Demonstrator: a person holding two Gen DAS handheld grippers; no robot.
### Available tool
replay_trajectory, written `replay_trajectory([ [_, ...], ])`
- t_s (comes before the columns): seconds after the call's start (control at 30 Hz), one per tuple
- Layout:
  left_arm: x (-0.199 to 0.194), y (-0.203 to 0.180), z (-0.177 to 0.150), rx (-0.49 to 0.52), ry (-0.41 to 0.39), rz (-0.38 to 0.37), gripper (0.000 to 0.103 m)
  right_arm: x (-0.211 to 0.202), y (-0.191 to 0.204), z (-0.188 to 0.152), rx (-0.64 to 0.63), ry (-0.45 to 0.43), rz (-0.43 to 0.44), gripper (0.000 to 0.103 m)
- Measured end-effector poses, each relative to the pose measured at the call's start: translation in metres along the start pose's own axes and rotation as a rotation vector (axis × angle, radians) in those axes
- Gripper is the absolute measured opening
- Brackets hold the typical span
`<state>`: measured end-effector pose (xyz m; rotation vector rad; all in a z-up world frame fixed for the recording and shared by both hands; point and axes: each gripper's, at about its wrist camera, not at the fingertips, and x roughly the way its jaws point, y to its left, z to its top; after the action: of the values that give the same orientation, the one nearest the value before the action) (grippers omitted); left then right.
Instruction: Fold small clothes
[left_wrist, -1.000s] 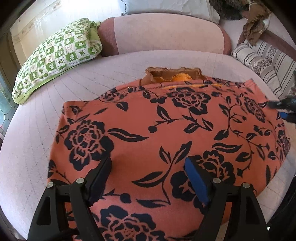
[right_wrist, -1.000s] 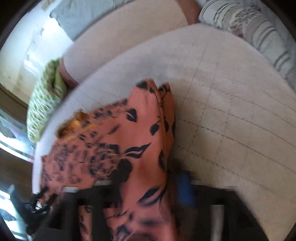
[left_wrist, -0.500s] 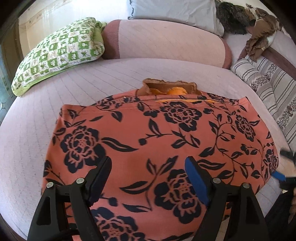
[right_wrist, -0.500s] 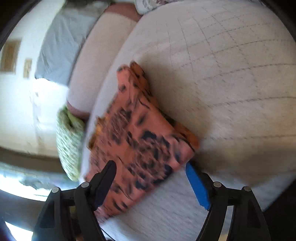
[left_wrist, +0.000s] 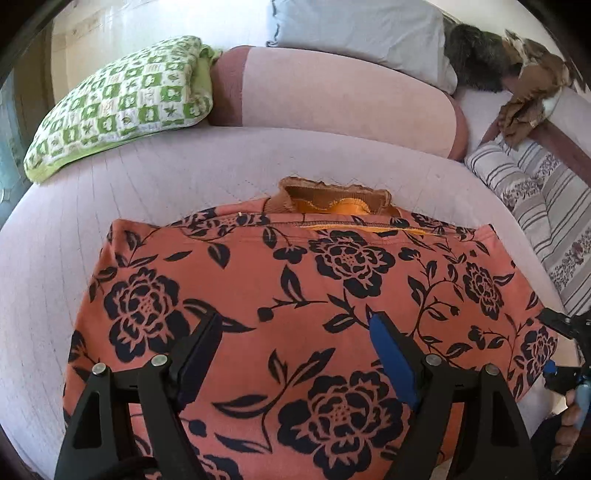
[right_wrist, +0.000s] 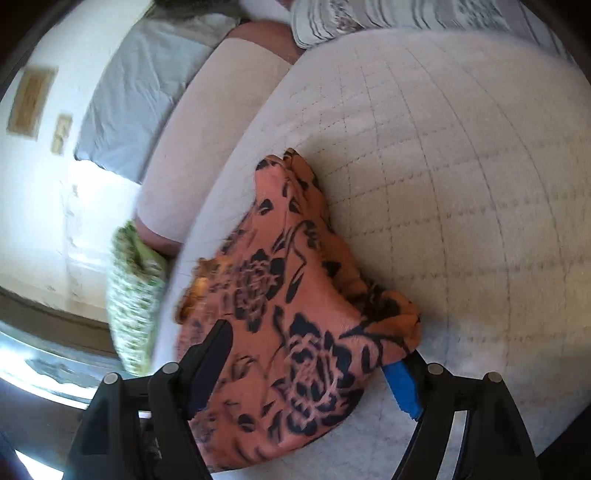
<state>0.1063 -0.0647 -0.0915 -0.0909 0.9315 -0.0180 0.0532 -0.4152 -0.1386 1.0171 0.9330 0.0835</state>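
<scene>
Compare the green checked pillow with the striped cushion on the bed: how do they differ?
The green checked pillow has green-and-white squares; the striped cushion has grey stripes with floral bands. The pillow lies far left of the orange floral garment, the cushion far right. Both rest at the bed's edge, clear of the garment.

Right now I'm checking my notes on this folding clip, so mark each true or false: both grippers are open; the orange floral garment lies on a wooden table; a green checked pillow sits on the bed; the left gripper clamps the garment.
1. Both grippers are open: true. The left gripper and right gripper stand wide.
2. The orange floral garment lies on a wooden table: false. It lies on a pale quilted mattress.
3. A green checked pillow sits on the bed: true.
4. The left gripper clamps the garment: false. Its jaws stand apart over the cloth.
</scene>
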Motion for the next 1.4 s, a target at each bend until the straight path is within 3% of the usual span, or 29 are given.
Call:
replay_trajectory([
  [0.03, 0.010, -0.002, -0.003, 0.013, 0.037, 0.008, 0.083, 0.006, 0.002, 0.001, -0.015, 0.005, -0.021, 0.080],
  [0.07, 0.025, -0.003, -0.008, 0.028, 0.101, 0.025, 0.083, 0.012, 0.004, 0.000, -0.038, 0.012, -0.047, 0.072],
  [0.1, 0.033, -0.005, -0.014, 0.057, 0.117, 0.048, 0.085, 0.014, 0.007, 0.000, -0.066, 0.019, -0.074, 0.063],
  [0.13, 0.030, -0.010, -0.017, 0.094, 0.070, 0.068, 0.086, 0.017, 0.009, 0.001, -0.080, 0.036, -0.074, 0.028],
  [0.17, 0.030, -0.011, -0.018, 0.098, 0.068, 0.074, 0.086, 0.020, 0.011, 0.002, -0.072, 0.071, -0.055, 0.022],
  [0.33, 0.016, 0.008, -0.010, -0.014, 0.064, -0.017, 0.085, -0.004, 0.080, -0.005, -0.298, -0.001, -0.055, 0.019],
  [0.4, -0.003, 0.026, -0.009, -0.094, 0.011, -0.038, 0.085, -0.018, 0.130, -0.019, -0.438, -0.039, -0.015, 0.016],
  [0.53, -0.055, 0.076, -0.015, -0.221, -0.119, -0.013, 0.085, -0.026, 0.225, -0.078, -0.723, -0.059, 0.060, 0.015],
  [0.6, -0.079, 0.109, -0.025, -0.294, -0.166, 0.018, 0.085, -0.017, 0.261, -0.119, -0.840, -0.034, 0.105, 0.014],
  [0.67, -0.094, 0.138, -0.038, -0.357, -0.188, 0.054, 0.085, 0.009, 0.280, -0.163, -0.909, 0.075, 0.156, 0.014],
  [0.77, -0.101, 0.169, -0.056, -0.412, -0.159, 0.084, 0.085, 0.054, 0.268, -0.208, -0.973, 0.192, 0.148, 0.015],
  [0.83, -0.106, 0.177, -0.066, -0.413, -0.151, 0.076, 0.085, 0.061, 0.243, -0.218, -0.941, 0.223, 0.099, 0.016],
  [0.93, -0.110, 0.166, -0.070, -0.359, -0.171, 0.069, 0.085, 0.027, 0.195, -0.192, -0.809, 0.135, 0.045, 0.031],
  [1.0, -0.106, 0.152, -0.067, -0.321, -0.168, 0.044, 0.085, -0.011, 0.158, -0.158, -0.670, 0.026, 0.027, 0.099],
  [1.07, -0.102, 0.134, -0.061, -0.268, -0.161, 0.008, 0.085, -0.047, 0.113, -0.123, -0.489, -0.085, 0.005, 0.103],
  [1.17, -0.092, 0.106, -0.055, -0.199, -0.155, -0.038, 0.085, -0.076, 0.044, -0.068, -0.246, -0.116, -0.017, 0.103],
  [1.27, -0.084, 0.086, -0.051, -0.152, -0.140, -0.063, 0.085, -0.070, -0.009, -0.028, -0.009, -0.062, 0.057, 0.102],
  [1.4, -0.082, 0.075, -0.050, -0.128, -0.127, -0.062, 0.085, -0.037, -0.023, -0.010, 0.130, 0.028, 0.125, 0.096],
])
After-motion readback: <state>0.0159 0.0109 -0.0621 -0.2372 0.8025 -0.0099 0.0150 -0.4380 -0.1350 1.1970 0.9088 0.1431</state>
